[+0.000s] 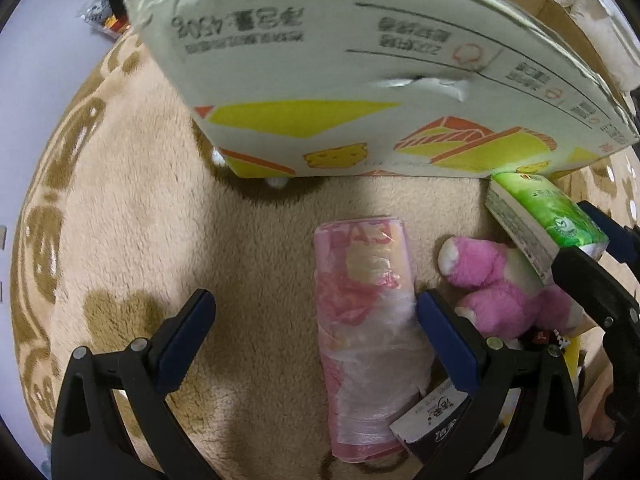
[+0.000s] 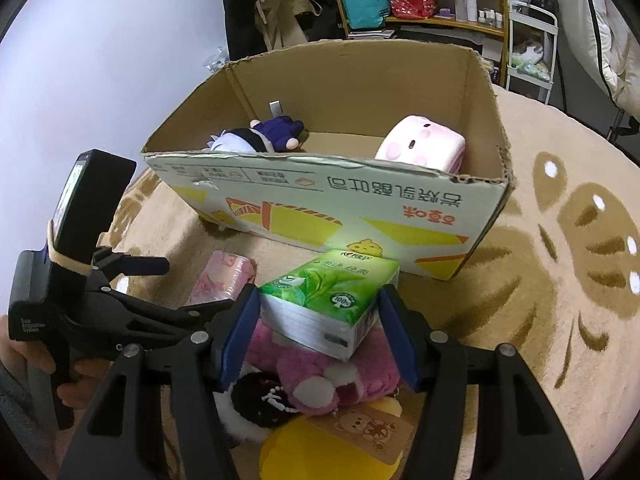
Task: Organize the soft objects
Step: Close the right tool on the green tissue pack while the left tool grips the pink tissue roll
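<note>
My right gripper (image 2: 318,320) is shut on a green tissue pack (image 2: 332,300) and holds it above a pink plush toy (image 2: 340,376), just in front of the cardboard box (image 2: 320,200). The pack also shows in the left wrist view (image 1: 544,220), with the right gripper (image 1: 600,264) on it. My left gripper (image 1: 316,320) is open over the rug; a pink plastic-wrapped roll (image 1: 368,320) lies between its fingers, against the right finger (image 1: 444,340). The box holds a purple-and-white plush (image 2: 264,138) and a pink plush cube (image 2: 424,144).
A beige rug with brown patterns (image 2: 560,280) covers the floor. A yellow plush (image 2: 340,444) and a black-and-white toy (image 2: 256,404) lie under the right gripper. A small dark tissue pack (image 1: 432,420) lies by the roll. Shelves (image 2: 440,12) stand behind the box.
</note>
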The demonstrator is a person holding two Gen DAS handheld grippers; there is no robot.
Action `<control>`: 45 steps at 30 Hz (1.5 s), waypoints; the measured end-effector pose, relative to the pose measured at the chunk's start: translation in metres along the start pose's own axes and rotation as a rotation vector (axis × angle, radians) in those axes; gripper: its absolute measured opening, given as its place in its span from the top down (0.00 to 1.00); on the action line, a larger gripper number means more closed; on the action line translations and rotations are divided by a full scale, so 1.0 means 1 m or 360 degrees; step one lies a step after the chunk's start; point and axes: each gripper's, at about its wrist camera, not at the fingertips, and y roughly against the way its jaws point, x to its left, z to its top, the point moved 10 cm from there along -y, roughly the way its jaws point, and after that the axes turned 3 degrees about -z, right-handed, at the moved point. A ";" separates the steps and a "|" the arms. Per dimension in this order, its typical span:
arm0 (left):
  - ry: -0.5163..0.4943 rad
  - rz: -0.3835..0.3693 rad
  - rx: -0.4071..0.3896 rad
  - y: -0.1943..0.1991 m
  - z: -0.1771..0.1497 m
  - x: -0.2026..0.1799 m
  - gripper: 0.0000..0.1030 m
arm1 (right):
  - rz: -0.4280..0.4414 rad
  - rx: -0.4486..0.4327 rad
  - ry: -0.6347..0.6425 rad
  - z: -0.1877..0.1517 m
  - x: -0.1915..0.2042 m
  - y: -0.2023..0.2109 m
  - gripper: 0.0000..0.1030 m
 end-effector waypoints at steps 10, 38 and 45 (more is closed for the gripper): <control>0.0034 0.0058 0.0038 -0.009 -0.004 -0.002 0.17 | -0.0027 -0.0022 -0.0010 -0.002 -0.006 0.008 0.38; 0.0041 0.0162 -0.0455 0.106 -0.021 -0.011 0.87 | -0.0006 -0.0314 -0.0072 0.019 -0.008 0.083 0.39; 0.0015 0.0280 -0.0723 0.169 -0.010 0.005 0.87 | -0.0002 -0.0431 -0.0069 0.033 -0.008 0.110 0.39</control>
